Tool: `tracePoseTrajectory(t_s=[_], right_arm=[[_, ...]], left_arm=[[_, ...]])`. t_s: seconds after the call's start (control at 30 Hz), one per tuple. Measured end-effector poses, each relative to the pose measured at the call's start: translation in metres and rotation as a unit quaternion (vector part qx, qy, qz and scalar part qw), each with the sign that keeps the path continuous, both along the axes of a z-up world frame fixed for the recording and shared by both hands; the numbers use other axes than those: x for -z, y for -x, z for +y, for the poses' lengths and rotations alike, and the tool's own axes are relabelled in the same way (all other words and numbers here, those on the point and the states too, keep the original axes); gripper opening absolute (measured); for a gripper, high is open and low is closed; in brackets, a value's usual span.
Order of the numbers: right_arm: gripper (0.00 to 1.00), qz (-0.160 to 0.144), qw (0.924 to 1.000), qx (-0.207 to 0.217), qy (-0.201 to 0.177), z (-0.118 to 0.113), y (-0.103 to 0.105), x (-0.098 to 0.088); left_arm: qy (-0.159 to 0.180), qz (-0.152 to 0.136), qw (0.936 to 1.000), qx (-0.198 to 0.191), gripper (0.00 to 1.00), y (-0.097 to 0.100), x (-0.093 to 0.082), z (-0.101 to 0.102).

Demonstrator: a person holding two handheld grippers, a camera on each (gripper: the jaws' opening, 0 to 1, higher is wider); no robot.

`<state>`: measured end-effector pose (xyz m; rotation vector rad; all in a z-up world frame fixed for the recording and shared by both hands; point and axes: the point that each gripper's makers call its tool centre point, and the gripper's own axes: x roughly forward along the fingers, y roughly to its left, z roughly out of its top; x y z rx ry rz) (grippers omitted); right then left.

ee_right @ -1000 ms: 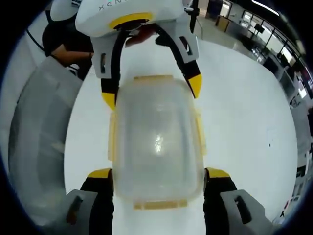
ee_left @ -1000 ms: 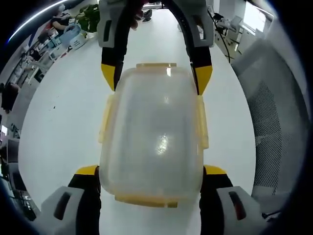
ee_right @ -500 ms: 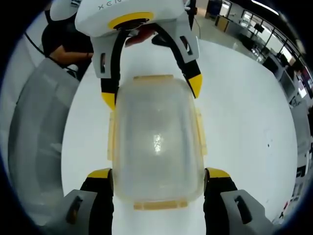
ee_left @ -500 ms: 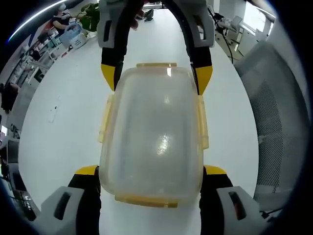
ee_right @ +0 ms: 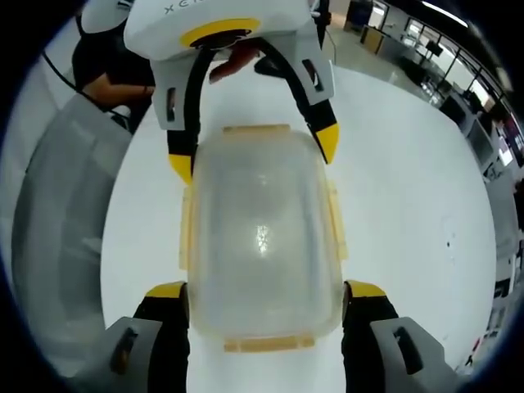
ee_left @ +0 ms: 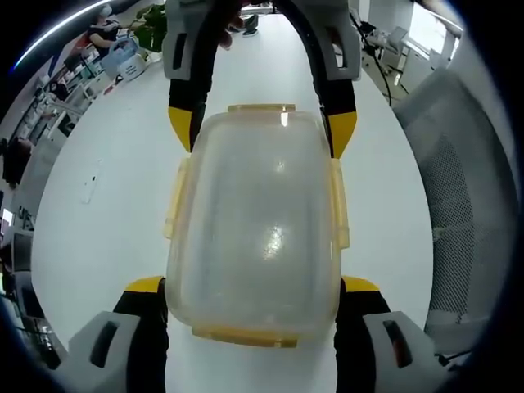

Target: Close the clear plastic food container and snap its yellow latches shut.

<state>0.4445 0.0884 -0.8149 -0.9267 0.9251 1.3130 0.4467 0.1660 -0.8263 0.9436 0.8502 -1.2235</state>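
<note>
The clear plastic food container lies lid-up over the white table, with yellow latches along its sides and ends. My left gripper clasps the near end, a yellow-tipped jaw pressed against each side. At the far end, my right gripper clamps the container the same way. In the right gripper view the container sits between the right gripper below and the left gripper above. The lid lies on the box; whether the latches are snapped down I cannot tell.
A grey mesh chair stands beside the table, also seen as the chair in the right gripper view. A person sits beyond it. A hand holds the left gripper. A plant and clutter stand at the table's far end.
</note>
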Motion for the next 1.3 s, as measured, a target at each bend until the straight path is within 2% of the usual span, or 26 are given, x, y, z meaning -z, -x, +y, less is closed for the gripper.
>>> tracePoseTrajectory(t_s=[0.33, 0.4, 0.47, 0.5, 0.57, 1.0, 1.13, 1.3], right_arm=[[0.78, -0.003, 0.9999, -0.008, 0.007, -0.002, 0.002, 0.001], [0.82, -0.003, 0.9999, -0.008, 0.010, -0.004, 0.003, 0.001], [0.86, -0.006, 0.9999, -0.004, 0.015, -0.007, 0.003, 0.002], [0.88, -0.010, 0.9998, -0.003, 0.016, -0.008, 0.001, 0.002], [0.87, -0.009, 0.9999, 0.000, 0.014, -0.009, 0.002, 0.002], [0.87, -0.028, 0.9995, 0.013, 0.006, -0.014, 0.004, -0.013], [0.87, -0.028, 0.9989, 0.034, -0.015, -0.009, 0.006, -0.021], [0.86, -0.034, 0.9987, 0.035, -0.013, -0.013, 0.013, -0.022]], left_arm=[[-0.006, 0.000, 1.0000, 0.008, 0.86, 0.003, 0.001, 0.000], [-0.008, -0.004, 0.9999, 0.012, 0.86, 0.005, 0.001, 0.000], [-0.010, -0.016, 0.9996, 0.021, 0.89, 0.004, 0.000, 0.001], [-0.011, -0.019, 0.9996, 0.019, 0.94, 0.003, 0.000, 0.001], [-0.005, -0.028, 0.9995, 0.013, 0.98, -0.001, -0.002, 0.001], [-0.002, -0.032, 0.9995, 0.000, 0.96, 0.007, -0.009, 0.003], [0.003, -0.032, 0.9994, -0.010, 0.95, 0.011, -0.012, 0.003], [0.008, -0.036, 0.9991, -0.020, 0.95, 0.013, -0.017, 0.004]])
